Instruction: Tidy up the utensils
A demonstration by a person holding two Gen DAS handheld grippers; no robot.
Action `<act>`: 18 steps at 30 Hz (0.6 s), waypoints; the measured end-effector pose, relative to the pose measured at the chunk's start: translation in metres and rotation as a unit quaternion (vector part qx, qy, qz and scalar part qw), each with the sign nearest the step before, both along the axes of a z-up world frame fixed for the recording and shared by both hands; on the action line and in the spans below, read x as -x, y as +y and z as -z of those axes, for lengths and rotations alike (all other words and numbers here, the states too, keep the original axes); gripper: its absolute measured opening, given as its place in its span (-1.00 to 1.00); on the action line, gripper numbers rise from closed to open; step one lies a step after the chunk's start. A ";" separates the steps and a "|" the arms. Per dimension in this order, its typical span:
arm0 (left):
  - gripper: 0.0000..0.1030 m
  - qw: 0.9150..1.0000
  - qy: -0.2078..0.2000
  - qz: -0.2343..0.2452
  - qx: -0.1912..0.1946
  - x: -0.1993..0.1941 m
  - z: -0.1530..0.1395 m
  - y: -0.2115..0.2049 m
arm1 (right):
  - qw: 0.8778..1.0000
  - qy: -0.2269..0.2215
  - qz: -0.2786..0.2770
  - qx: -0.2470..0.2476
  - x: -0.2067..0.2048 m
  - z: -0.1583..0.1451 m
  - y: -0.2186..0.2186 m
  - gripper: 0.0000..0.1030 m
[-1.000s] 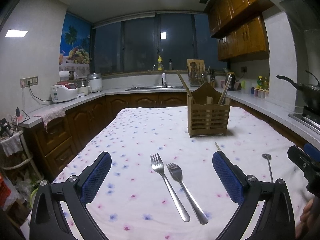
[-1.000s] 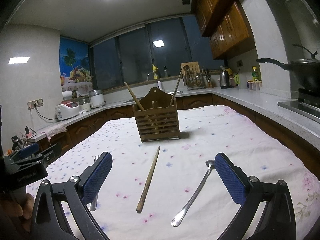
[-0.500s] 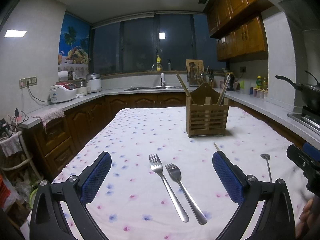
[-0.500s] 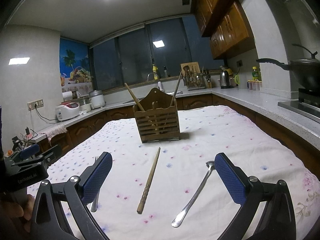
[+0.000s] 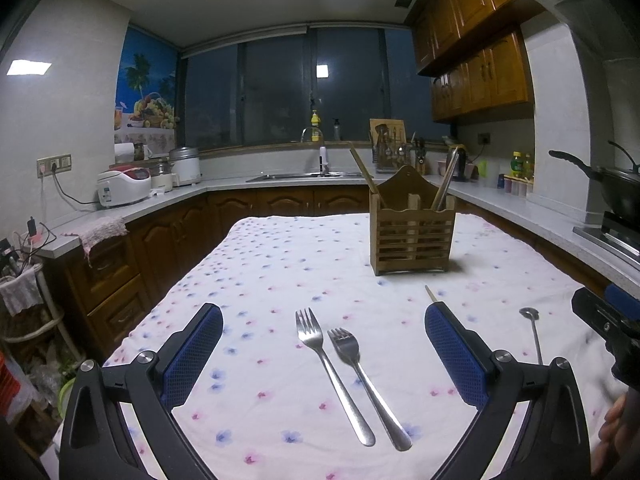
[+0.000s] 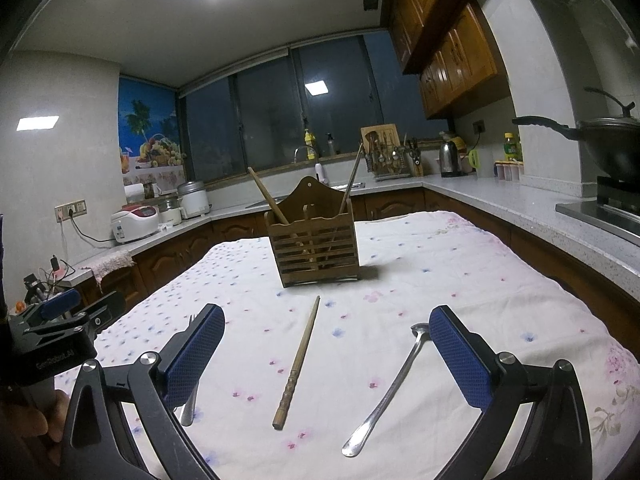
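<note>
Both grippers (image 5: 323,354) (image 6: 326,354) wide, empty; forks (image 5: 332,372) lying touching, so likely to snag together when gripped.

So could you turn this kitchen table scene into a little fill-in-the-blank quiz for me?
1. Between the open left gripper fingers, ____ forks lie side by side on the flowered cloth.
2. The loose wooden chopstick points its thin end toward the slatted wooden ____.
3. Beside the right gripper, the metal spoon lies to the ____ of that chopstick.

Missing words: two; holder; right
</note>
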State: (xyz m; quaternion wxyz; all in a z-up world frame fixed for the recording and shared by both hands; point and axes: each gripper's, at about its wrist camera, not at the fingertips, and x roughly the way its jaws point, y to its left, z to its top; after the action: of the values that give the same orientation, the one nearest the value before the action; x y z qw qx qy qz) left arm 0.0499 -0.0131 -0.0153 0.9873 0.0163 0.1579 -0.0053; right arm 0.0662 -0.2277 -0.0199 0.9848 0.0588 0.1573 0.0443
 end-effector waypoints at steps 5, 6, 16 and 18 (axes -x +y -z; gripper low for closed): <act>0.98 1.000 0.000 0.002 0.000 0.000 0.000 0.000 | 1.000 0.000 0.001 0.000 0.000 0.000 0.000 1.00; 0.98 1.000 0.000 0.002 0.000 -0.001 0.000 0.000 | 1.000 0.000 0.000 -0.001 0.000 0.000 0.000 1.00; 0.98 1.000 0.005 0.007 0.000 -0.007 0.000 0.001 | 1.000 0.000 0.001 -0.002 -0.001 0.000 0.001 1.00; 0.98 1.000 0.007 0.009 0.000 -0.007 0.001 0.002 | 1.000 0.000 0.002 -0.003 -0.001 0.001 0.001 1.00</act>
State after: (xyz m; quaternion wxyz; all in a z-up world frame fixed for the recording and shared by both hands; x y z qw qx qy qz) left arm 0.0574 -0.0110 -0.0161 0.9861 0.0172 0.1645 -0.0142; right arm 0.0669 -0.2268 -0.0208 0.9847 0.0618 0.1572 0.0425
